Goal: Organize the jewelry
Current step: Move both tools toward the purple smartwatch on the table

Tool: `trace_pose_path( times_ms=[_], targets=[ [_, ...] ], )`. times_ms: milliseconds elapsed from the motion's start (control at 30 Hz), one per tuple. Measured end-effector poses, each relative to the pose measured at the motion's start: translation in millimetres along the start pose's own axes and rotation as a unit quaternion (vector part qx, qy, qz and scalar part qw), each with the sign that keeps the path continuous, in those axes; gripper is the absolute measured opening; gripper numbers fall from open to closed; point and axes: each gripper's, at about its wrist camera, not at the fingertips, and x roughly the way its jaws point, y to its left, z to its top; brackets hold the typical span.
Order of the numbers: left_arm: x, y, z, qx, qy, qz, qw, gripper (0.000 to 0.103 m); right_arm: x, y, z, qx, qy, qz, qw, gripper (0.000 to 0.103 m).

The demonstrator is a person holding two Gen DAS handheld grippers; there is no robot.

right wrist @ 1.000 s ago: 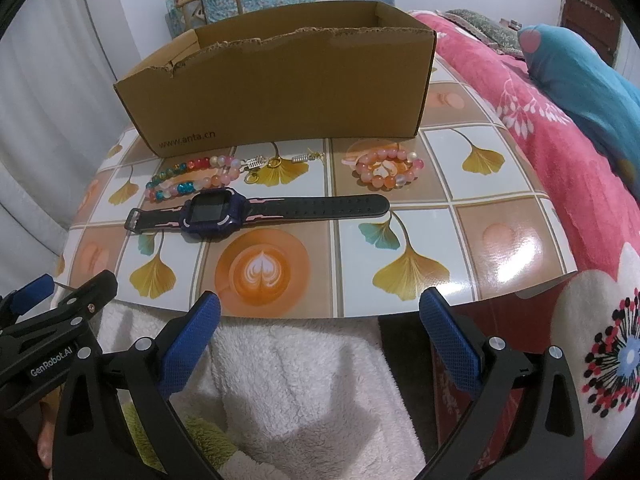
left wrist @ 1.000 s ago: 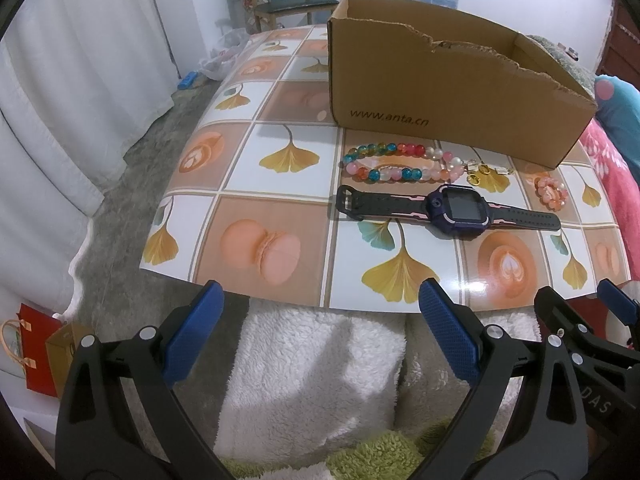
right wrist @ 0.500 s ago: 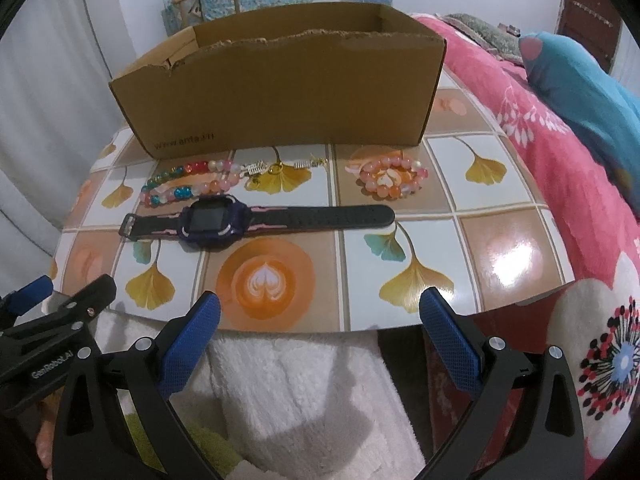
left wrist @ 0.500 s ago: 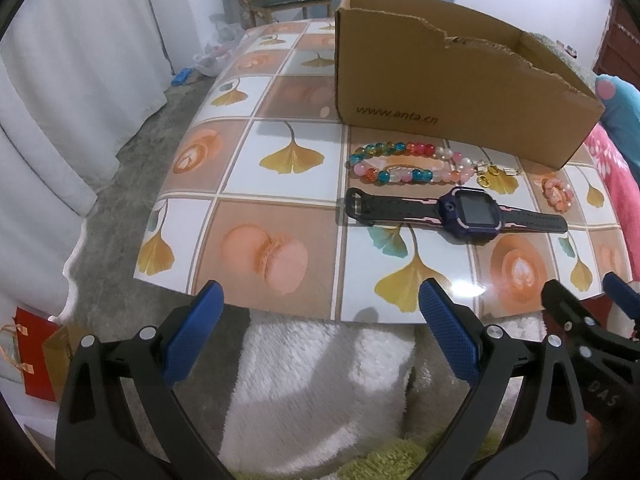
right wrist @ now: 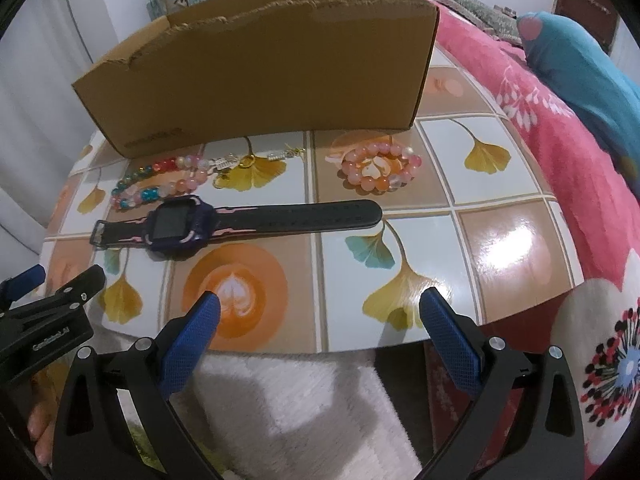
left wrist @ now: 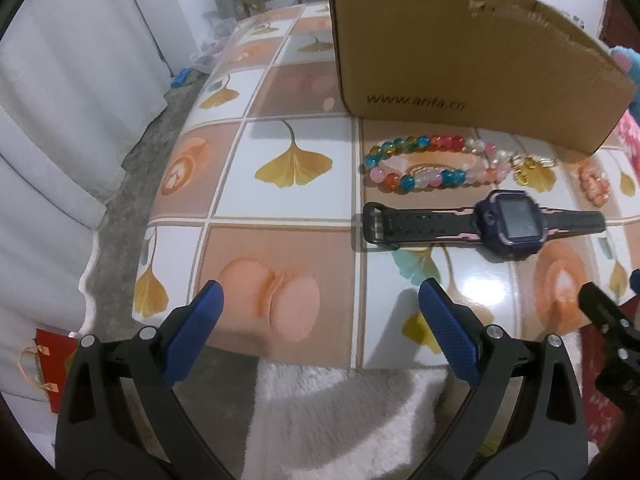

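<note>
- The glossy worktop [right wrist: 516, 240], printed with ginkgo-leaf, latte-art and macaron tiles, carries everything; its near edge lies just under both grippers' fingertips.
- An open-topped brown cardboard box [right wrist: 264, 80] with a torn upper rim stands at the far side of the worktop; a printed web address shows on its near wall in the left wrist view [left wrist: 472, 52]. What is inside cannot be seen.
- The left gripper [left wrist: 320, 326], black with blue ribbed pads, hovers over the near left edge of the worktop, jaws spread wide and holding nothing.
- The right gripper [right wrist: 319, 328], of the same build, hovers over the near edge to the right, jaws likewise spread wide and empty.
- A dark purple smartwatch with a black-and-pink strap [right wrist: 176, 226] lies flat and stretched left to right, near the middle of the worktop, between the grippers and the box [left wrist: 508, 224].
- A long loop of multicoloured glass beads in blue, red, pink and clear [left wrist: 432, 164] lies between the watch and the box, left of centre [right wrist: 160, 184].
- A small bracelet of pink and orange beads [right wrist: 380, 172] rests coiled to the right, just near the box's right corner [left wrist: 596, 184].
- Small gold-coloured rings and clasps [right wrist: 244, 162] lie between the two beaded pieces, close to the box wall; their exact shapes are too small to tell.
</note>
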Motion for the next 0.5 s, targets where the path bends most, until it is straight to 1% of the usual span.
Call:
trace_pose_path(
  times_ms=[100, 300, 400, 500],
  targets=[
    [3.3, -1.4, 3.5, 0.004, -0.005, -0.001, 1.0000, 0.095, 8.9, 1.8, 2.6, -0.016, 0.004, -0.005, 1.000, 0.097],
    [6.0, -2.5, 9.0, 0.015, -0.005, -0.004, 0.9999, 0.095, 14.4, 2.6, 6.1, -0.038, 0.003, 0.009, 0.999, 0.097],
    [8.6, 0.9, 10.3, 0.013, -0.003, -0.016, 0.9998, 0.095, 15.8, 1.4, 8.3, -0.049, 0.008, 0.021, 0.999, 0.097],
    [14.5, 9.0, 12.5, -0.010, 0.011, -0.040, 0.9991, 0.096, 19.1, -0.2, 14.2, -0.061, 0.021, 0.024, 0.998, 0.097]
  ],
)
